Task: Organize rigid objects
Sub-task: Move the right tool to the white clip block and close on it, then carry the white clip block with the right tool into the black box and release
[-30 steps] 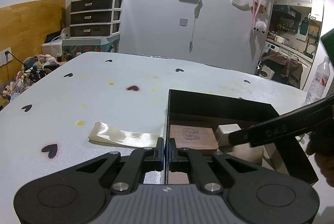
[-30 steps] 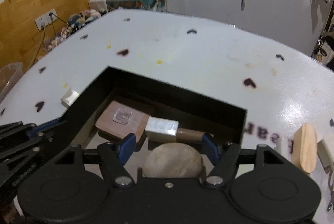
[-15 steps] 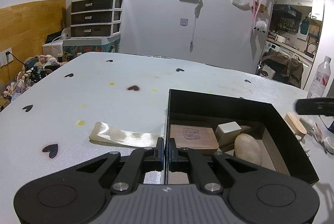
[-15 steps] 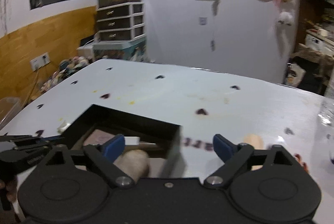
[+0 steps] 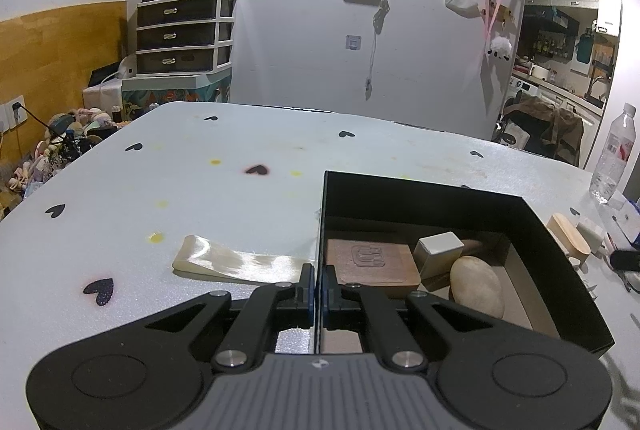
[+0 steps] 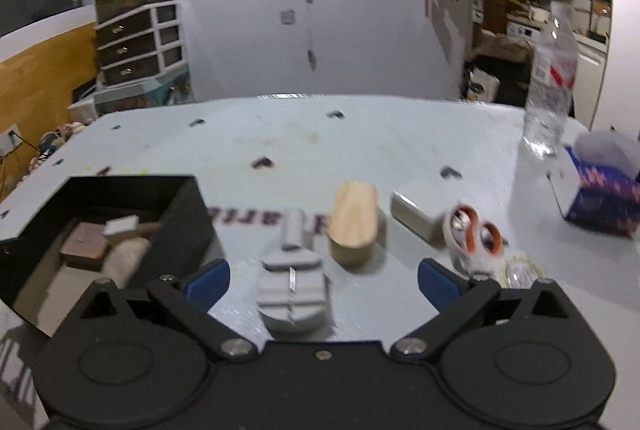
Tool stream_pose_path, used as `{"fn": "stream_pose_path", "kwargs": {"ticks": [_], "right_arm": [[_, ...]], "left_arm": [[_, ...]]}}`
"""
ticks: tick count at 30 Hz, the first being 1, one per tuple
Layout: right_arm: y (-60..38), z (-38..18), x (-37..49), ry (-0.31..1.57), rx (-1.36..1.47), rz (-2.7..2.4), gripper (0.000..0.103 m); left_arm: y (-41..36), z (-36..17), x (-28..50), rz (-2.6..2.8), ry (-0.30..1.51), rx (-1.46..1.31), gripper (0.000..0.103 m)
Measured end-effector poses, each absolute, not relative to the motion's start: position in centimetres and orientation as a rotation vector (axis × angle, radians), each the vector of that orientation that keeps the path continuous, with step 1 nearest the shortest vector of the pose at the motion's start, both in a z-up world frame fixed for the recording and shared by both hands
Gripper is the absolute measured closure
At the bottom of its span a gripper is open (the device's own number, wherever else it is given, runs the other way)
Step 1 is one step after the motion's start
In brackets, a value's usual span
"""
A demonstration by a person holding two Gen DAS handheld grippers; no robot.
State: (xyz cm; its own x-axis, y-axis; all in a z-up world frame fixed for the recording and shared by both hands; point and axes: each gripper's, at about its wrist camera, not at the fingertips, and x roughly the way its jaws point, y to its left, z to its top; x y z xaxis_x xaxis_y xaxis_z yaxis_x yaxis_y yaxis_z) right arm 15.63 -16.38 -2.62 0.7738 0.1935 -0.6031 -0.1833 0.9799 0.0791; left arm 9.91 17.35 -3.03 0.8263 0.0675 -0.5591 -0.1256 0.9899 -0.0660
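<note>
My left gripper (image 5: pixel 318 286) is shut on the near left wall of the black box (image 5: pixel 440 197). Inside the box lie a brown wooden block (image 5: pixel 372 266), a white cube (image 5: pixel 438 254) and a pale stone (image 5: pixel 476 286). My right gripper (image 6: pixel 324 280) hovers over the table to the right of the black box (image 6: pixel 188 197), its jaws opening wide. A grey round slotted piece (image 6: pixel 294 294) lies on the table between them, untouched. Just beyond it lie a wooden oval block (image 6: pixel 354 222), a white block (image 6: pixel 414 216) and orange-handled scissors (image 6: pixel 474 234).
A pale ribbon strip (image 5: pixel 236 264) lies left of the box. A tape roll (image 6: pixel 518 272) sits by the right finger. A water bottle (image 6: pixel 550 97) and a tissue box (image 6: pixel 600 197) stand at the table's right side. Drawers and clutter lie beyond the far left edge.
My right gripper has drawn back from the stone in the box and swung right over the loose items, its jaws spreading. The left gripper has kept still on the box wall.
</note>
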Motion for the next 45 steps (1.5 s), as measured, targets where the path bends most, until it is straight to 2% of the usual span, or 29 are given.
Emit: {"fn": "stream_pose_path", "kwargs": {"ticks": [7, 9, 16, 18, 19, 20, 30, 36, 40, 45], "right_arm": [[-16.0, -4.9, 16.4, 0.676, 0.005, 0.234, 0.003], [-15.4, -5.4, 16.9, 0.683, -0.018, 0.244, 0.008], [-12.8, -6.4, 18.3, 0.695, -0.110, 0.256, 0.028], [-12.3, -6.6, 18.5, 0.696, -0.131, 0.258, 0.038], [-12.2, -6.7, 18.6, 0.699, -0.135, 0.260, 0.049], [-12.1, -6.7, 18.6, 0.704, -0.136, 0.261, 0.055], [-13.0, -5.6, 18.1, 0.670, -0.104, 0.264, 0.056], [-14.2, 0.2, 17.3, 0.544, -0.113, 0.281, 0.056], [-13.3, 4.6, 16.9, 0.436, -0.223, 0.318, 0.056], [-12.2, 8.4, 17.3, 0.416, -0.282, 0.471, 0.056]], "left_arm": [[17.3, -3.0, 9.9, 0.103, 0.590, -0.101, 0.100], [17.3, -3.0, 9.9, 0.103, 0.590, -0.101, 0.100], [17.3, -3.0, 9.9, 0.103, 0.591, -0.102, 0.100], [17.3, -3.0, 9.9, 0.103, 0.590, -0.100, 0.100], [17.2, -3.0, 9.9, 0.103, 0.590, -0.101, 0.100], [17.3, -3.0, 9.9, 0.103, 0.589, -0.101, 0.100], [17.3, -3.0, 9.9, 0.103, 0.591, -0.101, 0.100], [17.3, -3.0, 9.9, 0.103, 0.588, -0.104, 0.100], [17.4, -3.1, 10.0, 0.105, 0.587, -0.108, 0.100], [17.4, -3.2, 10.0, 0.107, 0.587, -0.110, 0.100]]}}
